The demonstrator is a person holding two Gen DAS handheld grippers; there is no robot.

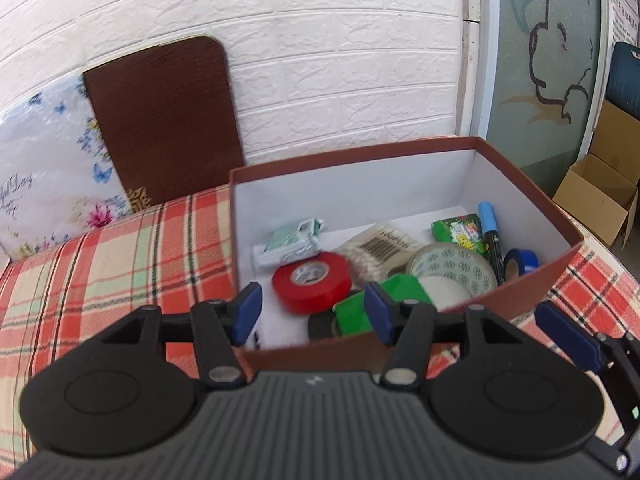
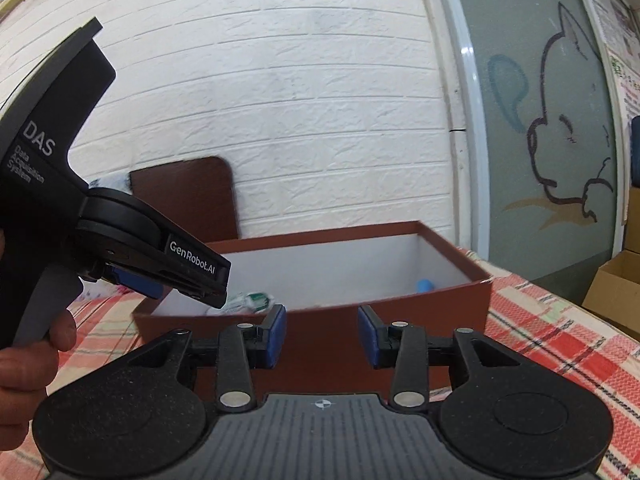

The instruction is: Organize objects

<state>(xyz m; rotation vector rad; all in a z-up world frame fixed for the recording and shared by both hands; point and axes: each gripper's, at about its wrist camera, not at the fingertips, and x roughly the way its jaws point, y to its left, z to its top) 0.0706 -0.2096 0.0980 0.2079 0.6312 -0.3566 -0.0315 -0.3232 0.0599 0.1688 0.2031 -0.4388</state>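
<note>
- We hold the left gripper over the near wall of the brown box, its jaws parted about halfway and nothing between the blue pads.
- Our right gripper sits lower, just outside the same near wall, jaws also partly open and empty; it looks at the box's outer face rather than into it.
- The box rests on the plaid cloth, close to the white brick wall.
- Inside it lie the red tape roll, a green tape roll, a large clear tape roll, a blue tape roll, a blue-capped marker, a green packet and a white-green pouch.
- The red roll lies flat, hole upward, just ahead of and below the left jaws, near the box's near wall.
- We judge the left hand the nearer one for anything inside; the right would have to rise over the rim first.
- With so much already in the box, the sorting looks well advanced.
</note>
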